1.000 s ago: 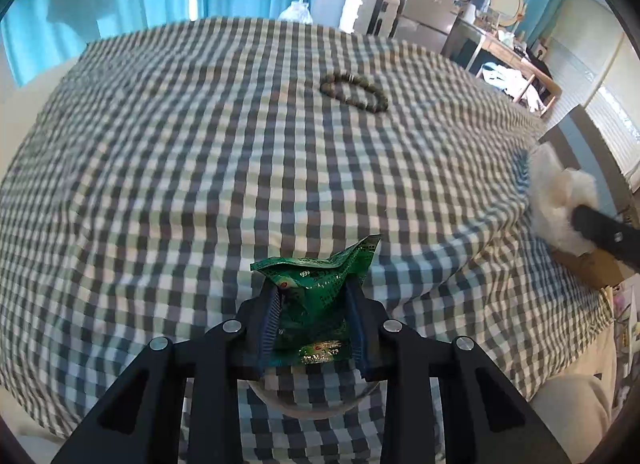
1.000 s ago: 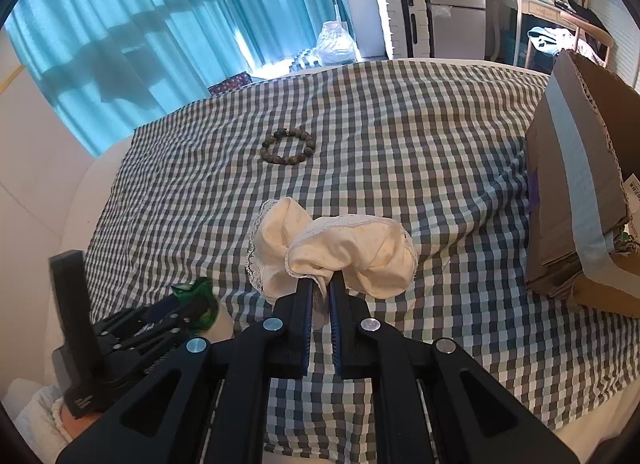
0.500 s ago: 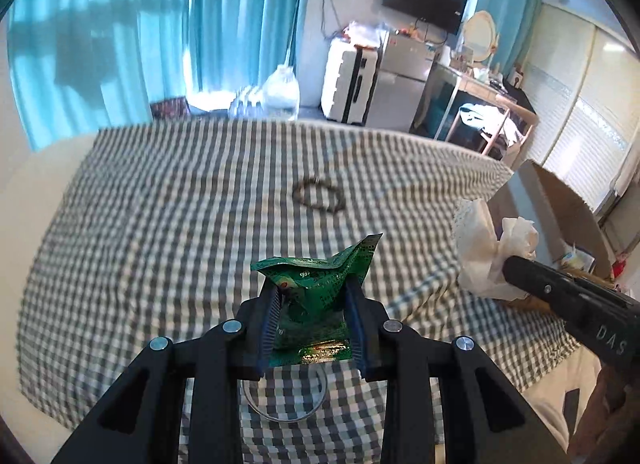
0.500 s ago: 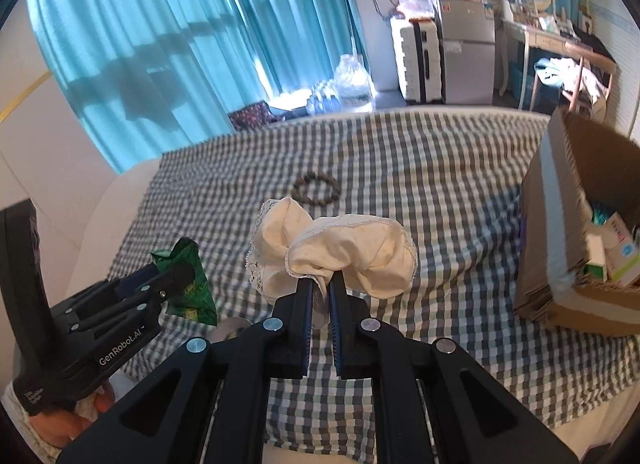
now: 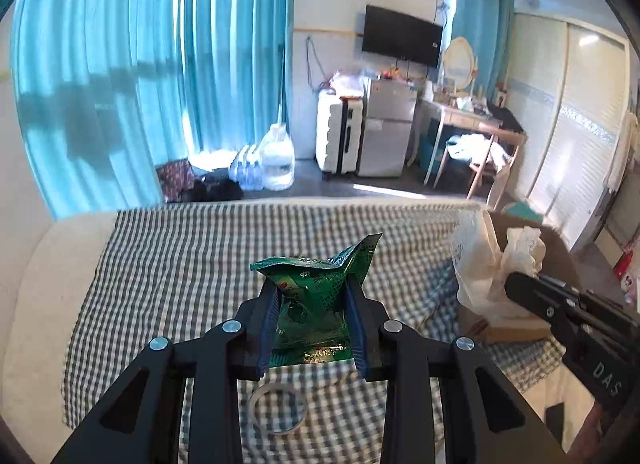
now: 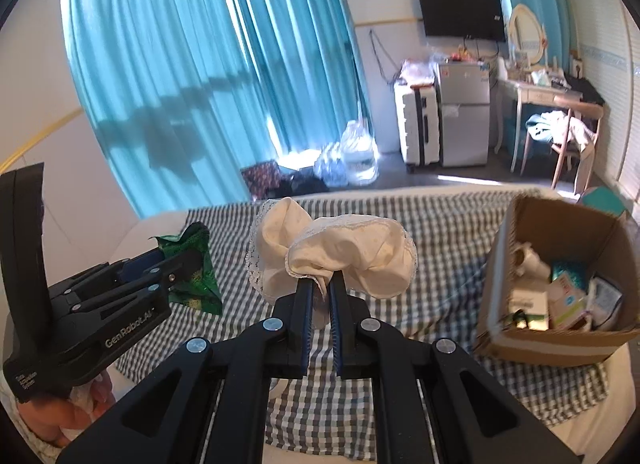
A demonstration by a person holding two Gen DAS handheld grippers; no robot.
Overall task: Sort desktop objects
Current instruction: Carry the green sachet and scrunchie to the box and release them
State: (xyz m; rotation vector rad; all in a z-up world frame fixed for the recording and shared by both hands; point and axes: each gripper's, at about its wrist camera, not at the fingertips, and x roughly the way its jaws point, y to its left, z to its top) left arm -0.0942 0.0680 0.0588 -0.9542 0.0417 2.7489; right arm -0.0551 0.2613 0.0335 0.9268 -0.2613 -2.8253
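Both tongs have lifted up since a second ago, so the room now shows past the table and the bead ring is out of sight. The left tongs (image 5: 312, 316) are partly closed and pinch a green packet (image 5: 316, 284) in the air over the checked cloth (image 5: 168, 264). The right tongs (image 6: 320, 304) are almost shut on a cream cloth (image 6: 332, 260), also held up high. A box (image 6: 560, 348) sits at about 3 o'clock from the right tongs, with small things inside already. A clear tape ring (image 5: 278, 408) lies on the cloth at 6 o'clock under the packet. The packet is shiny and crinkled, so it could slip out if the grip gets loose. The cream cloth is soft and floppy with a lacy edge, so it could catch on the box wall and hang over it.
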